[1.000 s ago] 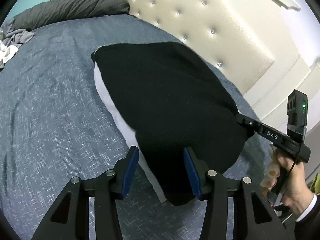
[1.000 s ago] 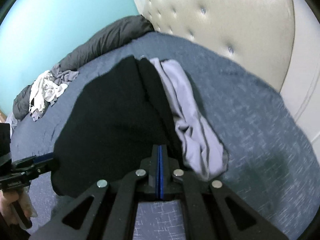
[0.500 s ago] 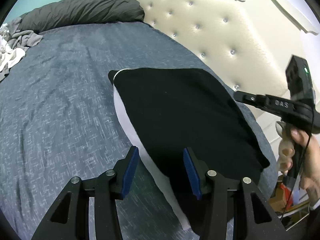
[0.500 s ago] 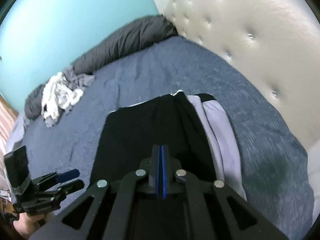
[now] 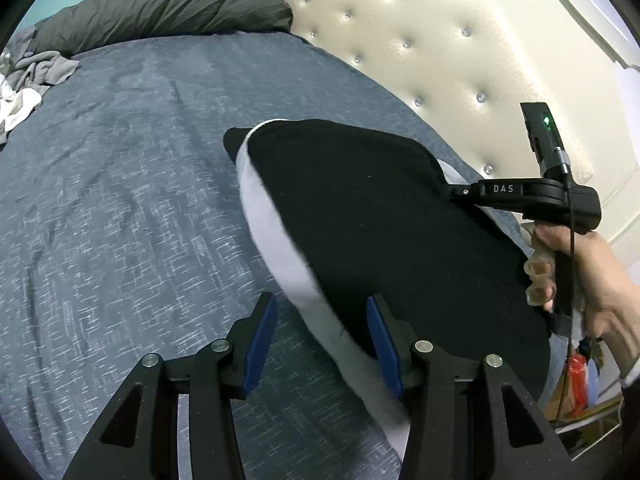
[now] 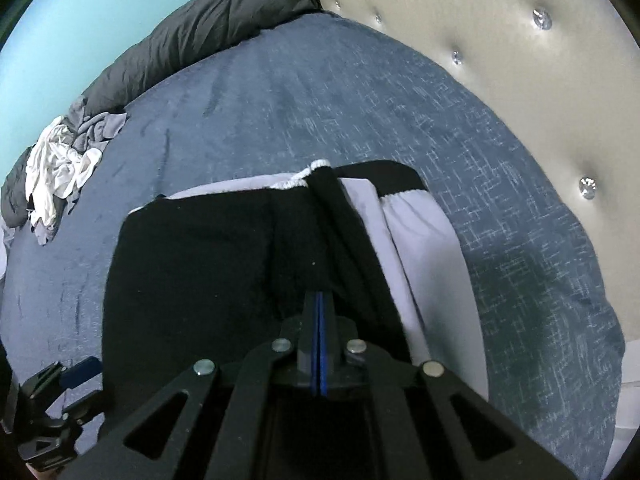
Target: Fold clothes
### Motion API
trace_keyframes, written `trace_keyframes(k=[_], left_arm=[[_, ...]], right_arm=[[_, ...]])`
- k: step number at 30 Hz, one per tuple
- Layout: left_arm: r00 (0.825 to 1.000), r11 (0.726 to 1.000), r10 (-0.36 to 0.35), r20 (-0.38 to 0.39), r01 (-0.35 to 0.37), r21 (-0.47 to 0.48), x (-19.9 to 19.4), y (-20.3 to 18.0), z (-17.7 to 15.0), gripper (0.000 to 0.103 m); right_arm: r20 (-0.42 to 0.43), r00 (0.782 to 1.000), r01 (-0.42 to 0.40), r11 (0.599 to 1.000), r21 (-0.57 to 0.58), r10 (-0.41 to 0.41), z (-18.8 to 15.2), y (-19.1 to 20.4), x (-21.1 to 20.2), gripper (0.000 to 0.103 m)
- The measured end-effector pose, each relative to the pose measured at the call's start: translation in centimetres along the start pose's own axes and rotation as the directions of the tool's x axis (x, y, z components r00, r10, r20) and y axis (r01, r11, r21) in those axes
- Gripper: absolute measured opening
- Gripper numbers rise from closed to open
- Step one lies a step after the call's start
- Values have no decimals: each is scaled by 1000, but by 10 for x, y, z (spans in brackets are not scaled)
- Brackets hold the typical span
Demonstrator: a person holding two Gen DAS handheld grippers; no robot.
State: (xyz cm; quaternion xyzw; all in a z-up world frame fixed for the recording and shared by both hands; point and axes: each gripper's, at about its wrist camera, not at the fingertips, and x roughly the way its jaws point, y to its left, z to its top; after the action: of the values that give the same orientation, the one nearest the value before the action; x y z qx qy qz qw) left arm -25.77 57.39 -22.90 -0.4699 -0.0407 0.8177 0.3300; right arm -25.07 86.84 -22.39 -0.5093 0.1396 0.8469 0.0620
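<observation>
The black garment is lying on the blue bed; the right claw is pinching its edge, while the left claw is standing apart, gripping nothing.

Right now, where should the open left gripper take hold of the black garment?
Grip the near edge of the black garment, where it lies between the left gripper's spread fingers. Come from the near side, opposite the right gripper, which pinches the headboard-side edge.
</observation>
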Motion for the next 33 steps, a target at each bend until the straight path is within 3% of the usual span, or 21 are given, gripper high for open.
trace_keyframes(k=[2,10,23,33], left_arm=[[1000,1000,6,5,-6,-1,-7,3,0,51],[999,1000,23,37,-22,-15,-43,-2,-3,51],[997,999,28,71,-30,27,-109,-32,-19,51],[993,997,37,109,-44,63,-160,-55,-30,57]], right_arm=[[2,1000,-7,1000,13,7,1,-2,2,0],[135,991,-13,999,29,9,-11,0,-52,0],[227,974,-16,987,160,-21,-81,2,-129,4],[283,959,-25,986,166,-23,-128,23,-181,12]])
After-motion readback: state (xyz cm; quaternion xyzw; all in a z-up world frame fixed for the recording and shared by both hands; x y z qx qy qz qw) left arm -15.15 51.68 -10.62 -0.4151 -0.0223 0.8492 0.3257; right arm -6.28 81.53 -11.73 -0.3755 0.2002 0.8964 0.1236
